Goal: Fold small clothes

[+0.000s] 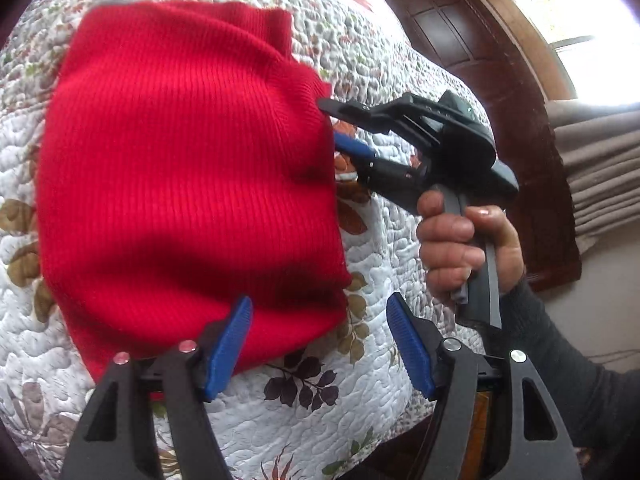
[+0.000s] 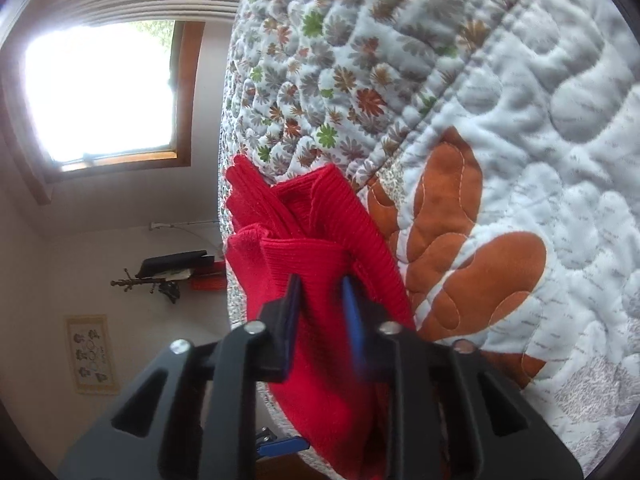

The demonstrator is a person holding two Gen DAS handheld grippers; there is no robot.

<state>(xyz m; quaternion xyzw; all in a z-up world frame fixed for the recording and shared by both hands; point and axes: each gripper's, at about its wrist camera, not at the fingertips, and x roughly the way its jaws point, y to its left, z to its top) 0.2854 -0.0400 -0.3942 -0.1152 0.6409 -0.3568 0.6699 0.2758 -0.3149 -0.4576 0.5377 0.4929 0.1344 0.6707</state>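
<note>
1. A red knitted garment lies folded on a quilted bedspread printed with leaves and small flowers, right across the middle of the bed.
2. The left gripper hangs at the near edge of the garment with its blue pads spread wide, gripping nothing. One pad sits over the red knit's near hem; the other pad sits over bare quilt to the right.
3. On the right side, a hand in a dark sleeve squeezes the handle of the right gripper, which reaches in sideways to the garment's right edge.
4. In the right wrist view, those two fingers are pinched on a bunched fold of the red knit, with cloth pressed between the blue pads.
5. The folded layers stand up from the quilt at that edge, ribbed and stacked.
6. Behind the bed there's a bright window with a wooden frame and a pleated curtain.
</note>
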